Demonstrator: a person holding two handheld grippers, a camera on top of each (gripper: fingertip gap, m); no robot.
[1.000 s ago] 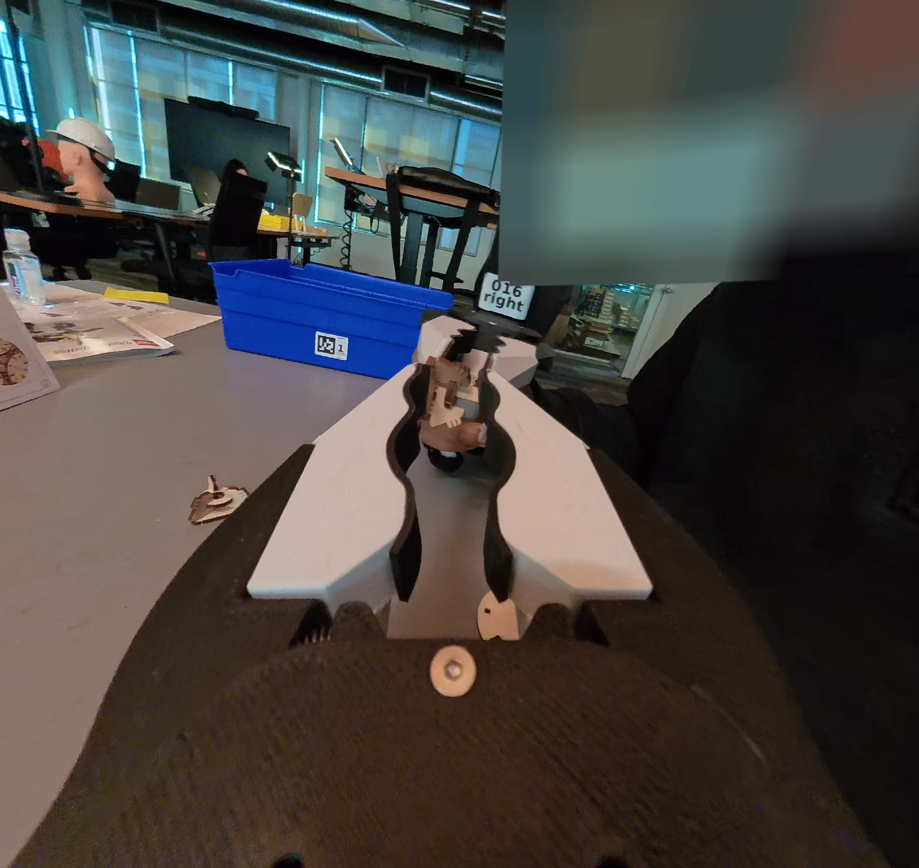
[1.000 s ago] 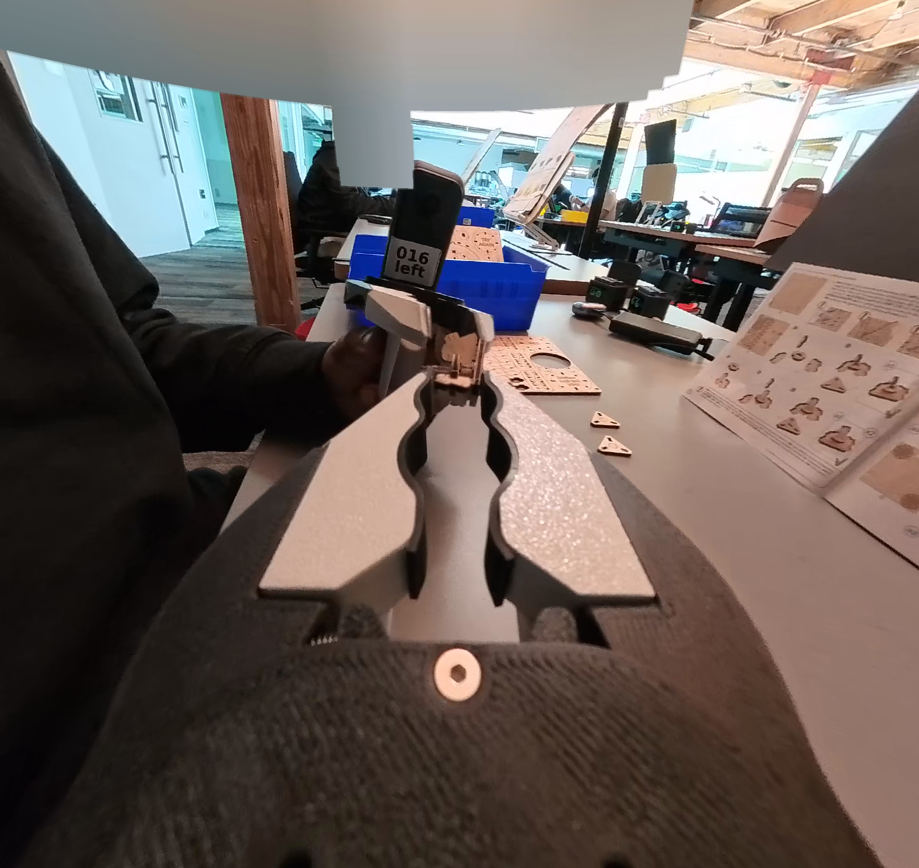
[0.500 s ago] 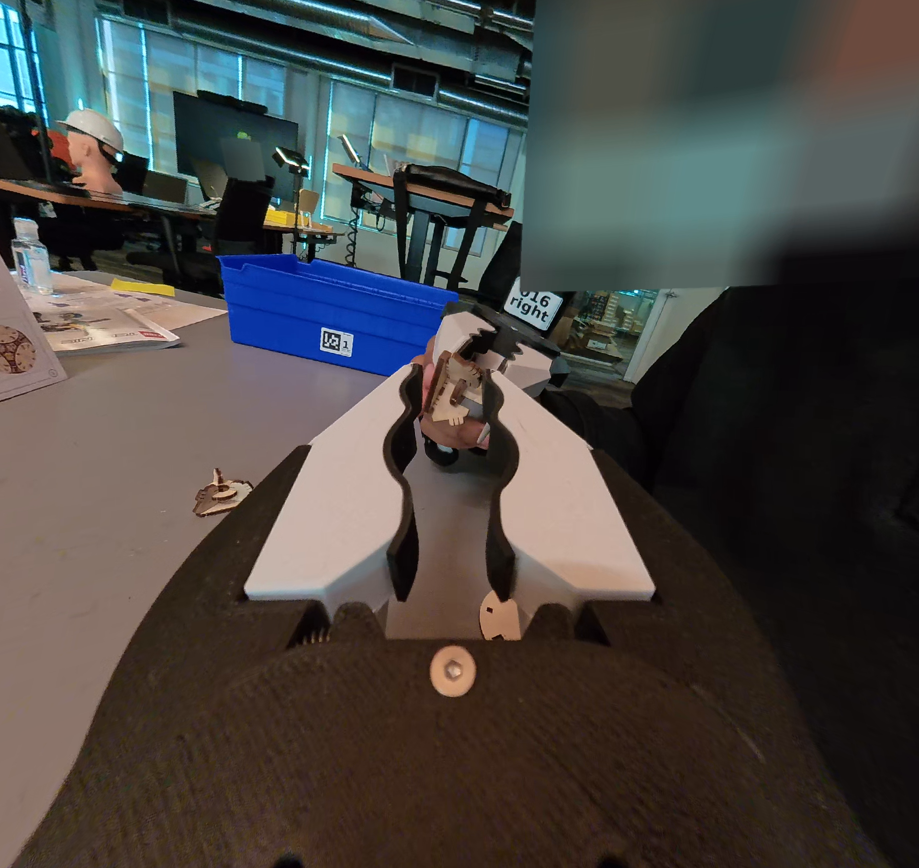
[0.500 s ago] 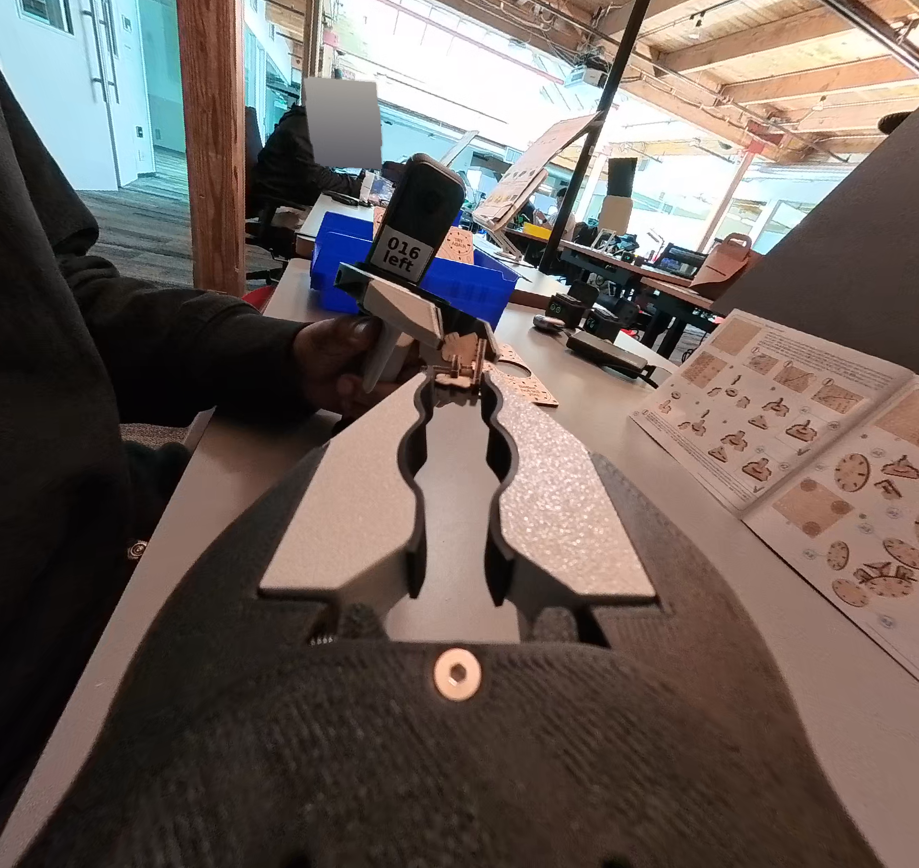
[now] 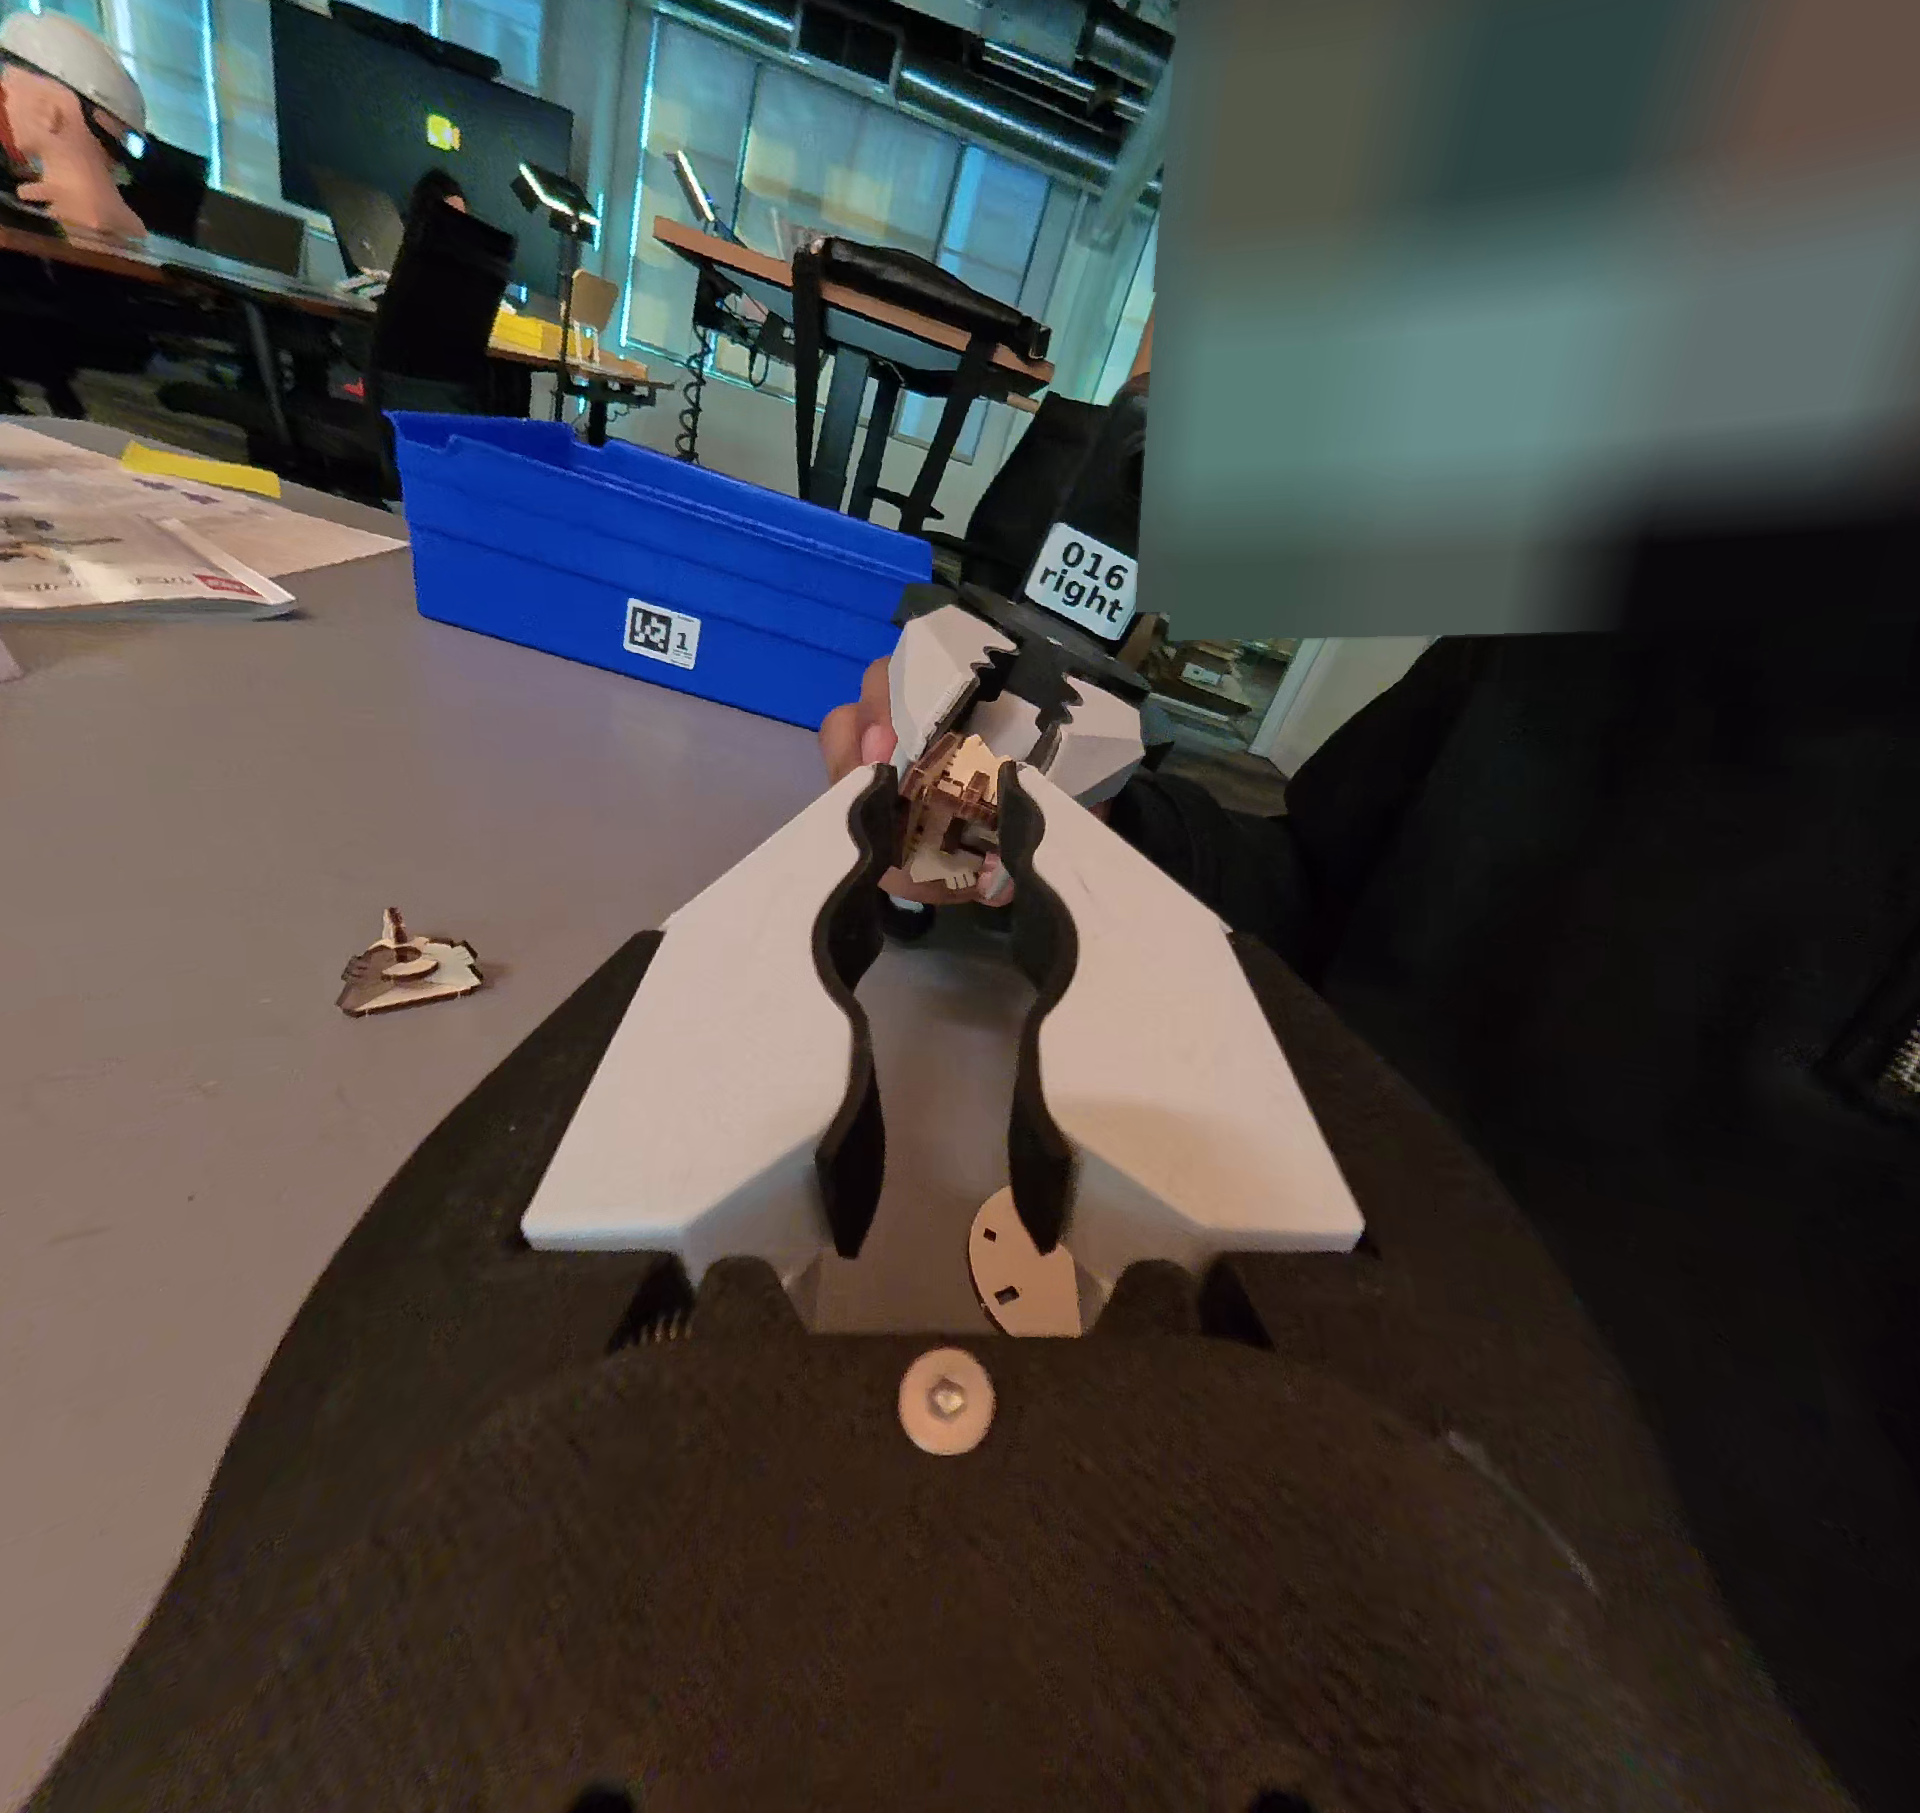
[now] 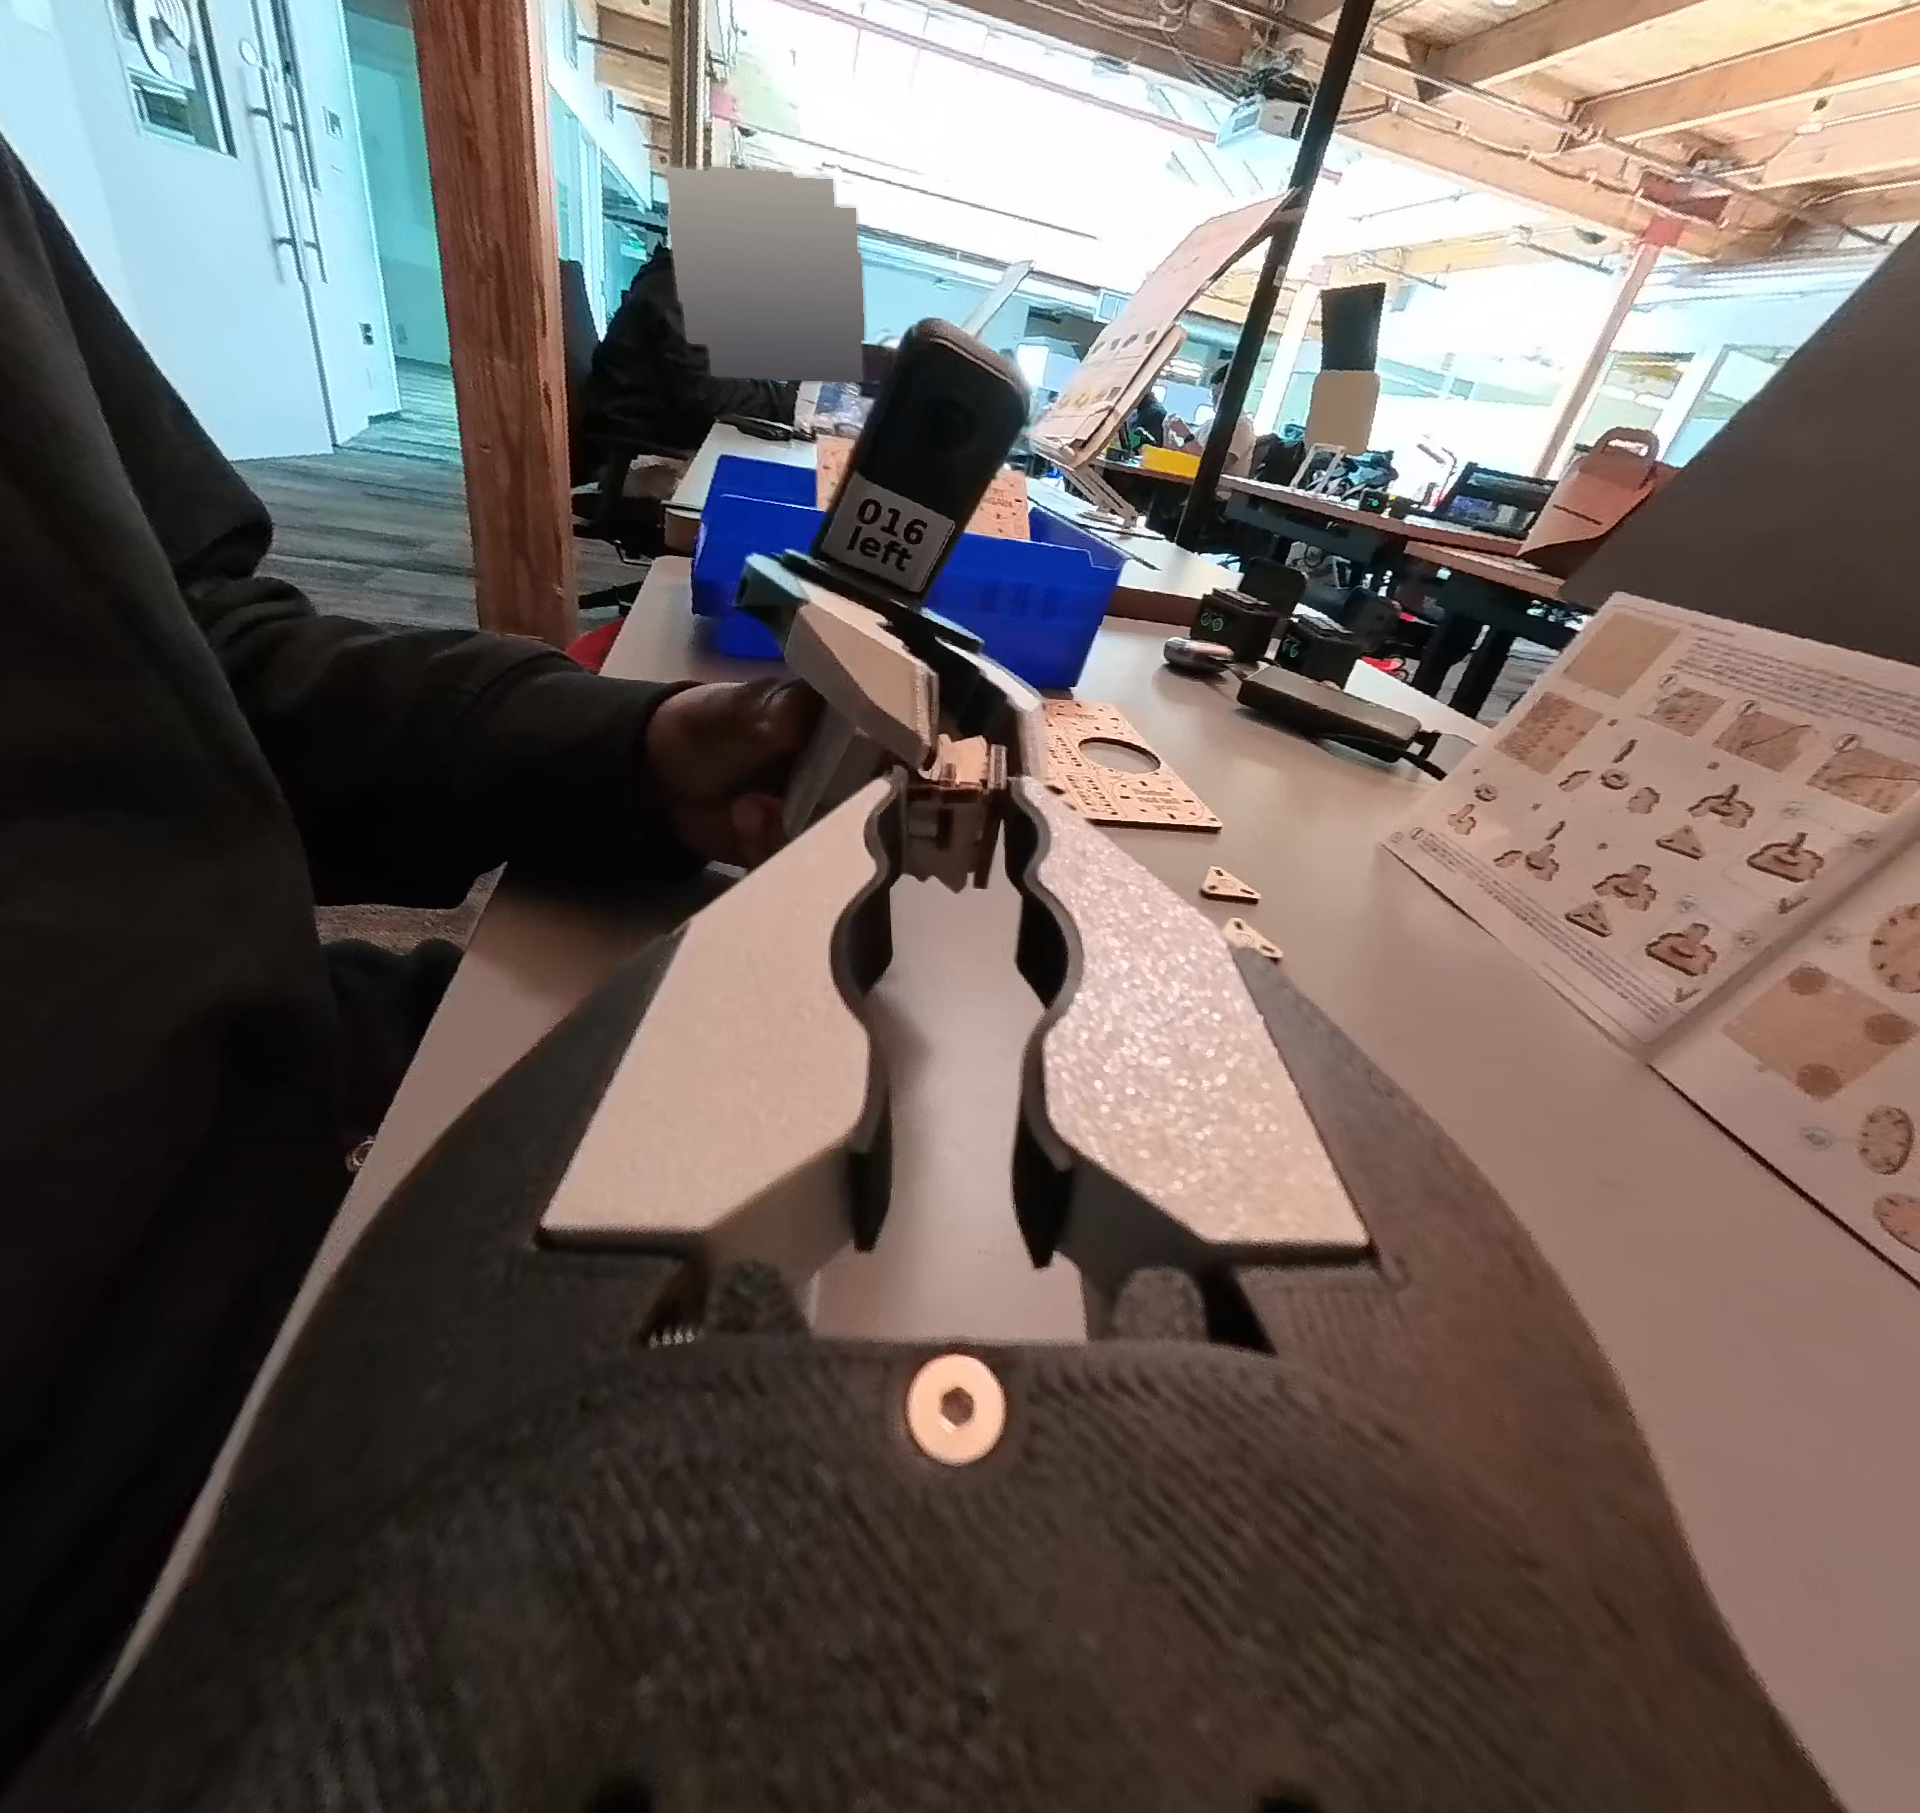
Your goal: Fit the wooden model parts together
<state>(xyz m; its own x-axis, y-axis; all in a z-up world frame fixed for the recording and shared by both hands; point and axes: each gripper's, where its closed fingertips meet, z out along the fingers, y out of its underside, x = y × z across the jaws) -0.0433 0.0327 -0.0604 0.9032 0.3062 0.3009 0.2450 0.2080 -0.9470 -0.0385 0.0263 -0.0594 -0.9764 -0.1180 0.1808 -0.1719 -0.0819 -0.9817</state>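
Two hand-held tongs met over the near edge of a grey surface point(image 5: 260, 828), both closed on one small wooden laser-cut assembly point(image 5: 945, 807) held in the air between them.

Farthest left on the surface lay printed sheets point(image 5: 125, 548), then a small flat wooden sub-assembly point(image 5: 407, 974) lying alone, well apart from the tongs. Behind it, near the far edge, stood a blue plastic bin point(image 5: 623, 558).

The left tongs point(image 5: 948, 802) pointed forward and slightly upward. Their two black pads pressed on opposite sides of the assembly, one pad point(image 5: 878, 813) flat against its left face. A loose pale wooden disc point(image 5: 1013, 1275) sat wedged low at the base of these tongs.

The right tongs point(image 6: 948, 813) came in from the opposite side, nearly nose to nose with the left, tilted a little downward. They clamped the same assembly point(image 6: 951, 818) across its width, with one fingertip point(image 6: 1023, 818) against its right side. A dark-sleeved hand point(image 6: 727, 776) held the handle of the left tongs.

To the right, on the surface, lay a punched wooden sheet point(image 6: 1127, 787), two small wooden triangles point(image 6: 1231, 890), and an open instruction booklet point(image 6: 1683, 828) at the right edge.

The assembly looked light, stiff and brittle: thin plywood parts slotted together, with small tabs likely to snap or slip apart if squeezed hard. Its flat outer faces appeared the safest places to hold.
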